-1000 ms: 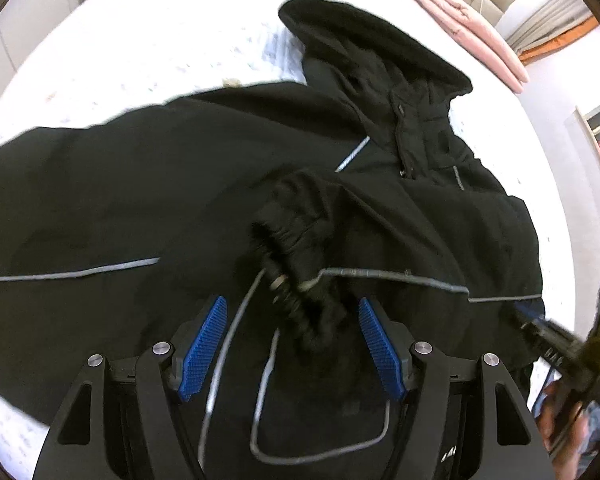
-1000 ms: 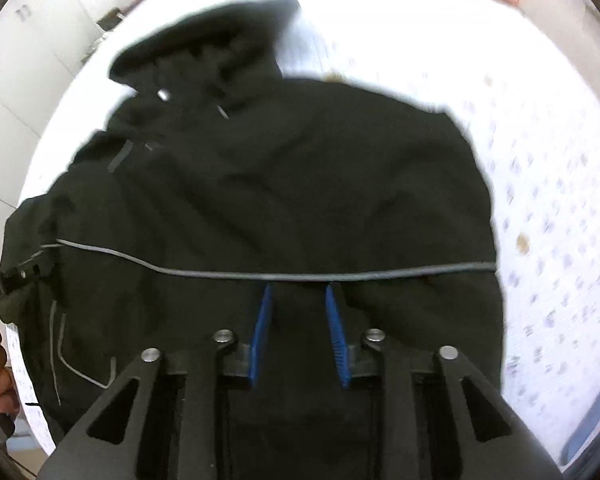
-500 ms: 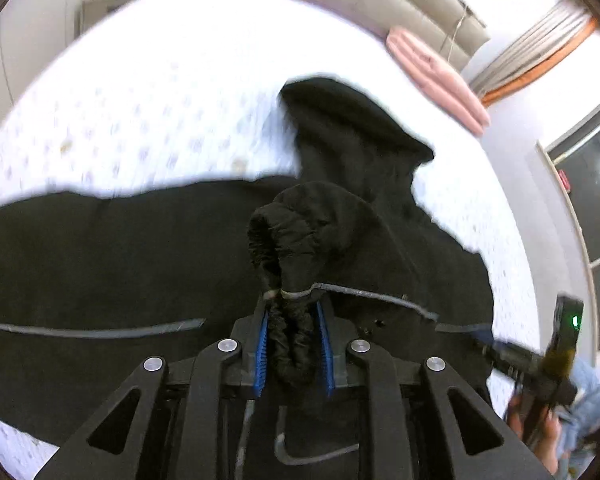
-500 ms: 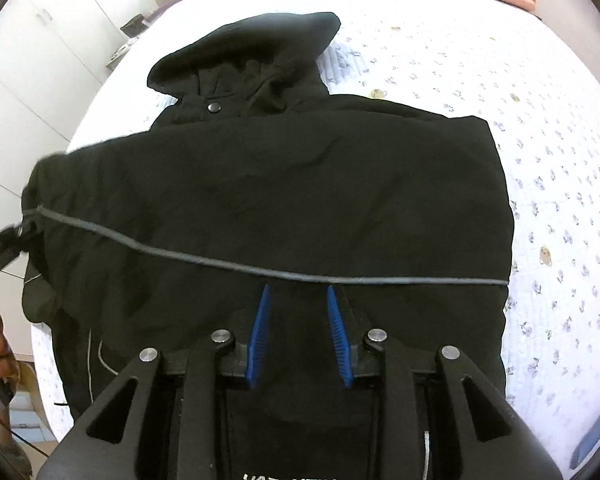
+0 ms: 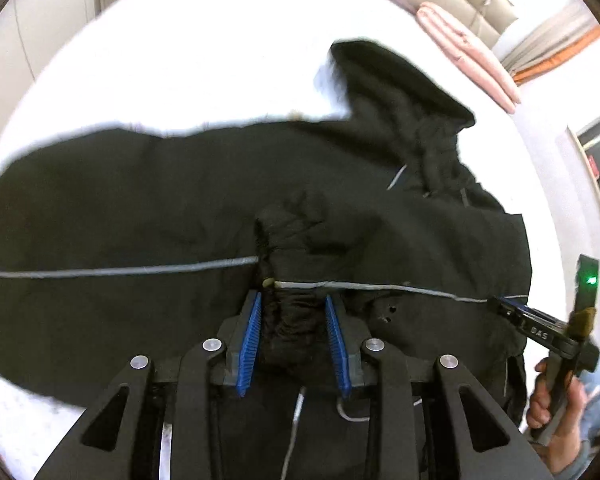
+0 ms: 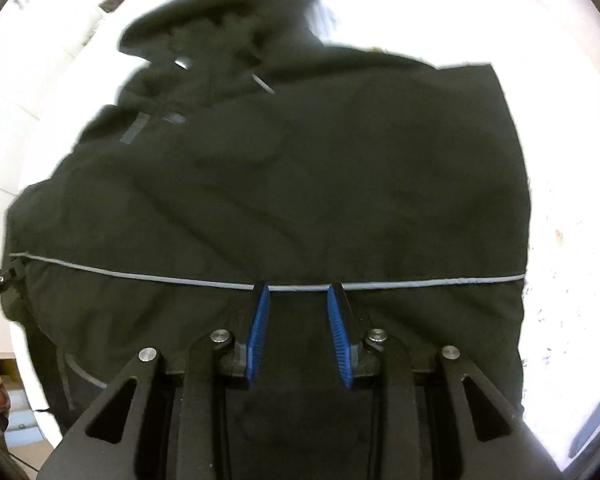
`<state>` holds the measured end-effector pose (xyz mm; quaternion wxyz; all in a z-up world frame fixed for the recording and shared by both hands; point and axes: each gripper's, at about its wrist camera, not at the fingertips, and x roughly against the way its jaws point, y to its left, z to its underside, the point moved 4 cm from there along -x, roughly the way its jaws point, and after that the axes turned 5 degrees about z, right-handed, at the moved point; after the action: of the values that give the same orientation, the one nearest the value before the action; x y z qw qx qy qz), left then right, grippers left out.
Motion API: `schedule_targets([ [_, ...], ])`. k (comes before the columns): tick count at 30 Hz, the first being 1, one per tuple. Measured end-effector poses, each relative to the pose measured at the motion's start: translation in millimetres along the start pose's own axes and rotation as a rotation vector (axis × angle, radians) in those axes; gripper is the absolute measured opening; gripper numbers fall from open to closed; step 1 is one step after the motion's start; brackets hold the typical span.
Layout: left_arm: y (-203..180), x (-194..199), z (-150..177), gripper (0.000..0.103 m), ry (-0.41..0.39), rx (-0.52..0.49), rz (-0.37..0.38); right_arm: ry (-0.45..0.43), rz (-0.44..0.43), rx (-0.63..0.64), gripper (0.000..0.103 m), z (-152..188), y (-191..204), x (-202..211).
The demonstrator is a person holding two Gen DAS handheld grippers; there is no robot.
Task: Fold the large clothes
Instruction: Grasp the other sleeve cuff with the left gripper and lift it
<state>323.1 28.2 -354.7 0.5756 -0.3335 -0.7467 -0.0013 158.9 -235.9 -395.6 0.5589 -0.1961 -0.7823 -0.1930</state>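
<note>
Folding is at an early stage: the black jacket [image 5: 148,208] lies mostly spread, hood [image 5: 400,92] at upper right. The left gripper [image 5: 292,316] is clenched on the bunched sleeve cuff [image 5: 288,240]. Whether the right gripper [image 6: 298,308] pinches cloth at lower centre cannot be told; body folds remain.

The lower part of the black jacket [image 5: 140,208] is hidden behind the frame of the left tongs [image 5: 292,332], and its left end is cut off by the picture's edge. In the right wrist view the hood [image 6: 228,16] is smeared by motion blur, so its snaps and trim cannot be made out. What the right tongs [image 6: 298,320] pinch is perhaps the hem, but it cannot be told.
</note>
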Motion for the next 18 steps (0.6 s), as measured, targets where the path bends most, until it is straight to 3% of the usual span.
schedule_targets([
  [3, -18, 28, -4, 0.035, -0.090, -0.034, -0.037, -0.046, 0.004, 0.023, 0.048, 1, 11, 17],
  [6, -23, 38, -10, 0.036, -0.128, -0.022, -0.036, -0.039, -0.009, 0.032, 0.048, 6, 21, 19],
  [8, -35, 27, -12, 0.037, -0.091, -0.044, 0.025, -0.016, -0.007, 0.033, 0.048, 10, 24, 10],
  [11, -45, -7, -6, 0.037, -0.008, -0.087, 0.047, 0.020, 0.003, 0.040, 0.048, 20, 23, -8],
  [16, -33, -74, 5, 0.037, 0.121, -0.042, -0.032, 0.037, 0.049, 0.052, 0.048, 27, 25, -25],
  [18, -28, -77, 6, 0.037, 0.109, -0.018, -0.019, 0.047, 0.058, 0.062, 0.048, 26, 26, -28],
])
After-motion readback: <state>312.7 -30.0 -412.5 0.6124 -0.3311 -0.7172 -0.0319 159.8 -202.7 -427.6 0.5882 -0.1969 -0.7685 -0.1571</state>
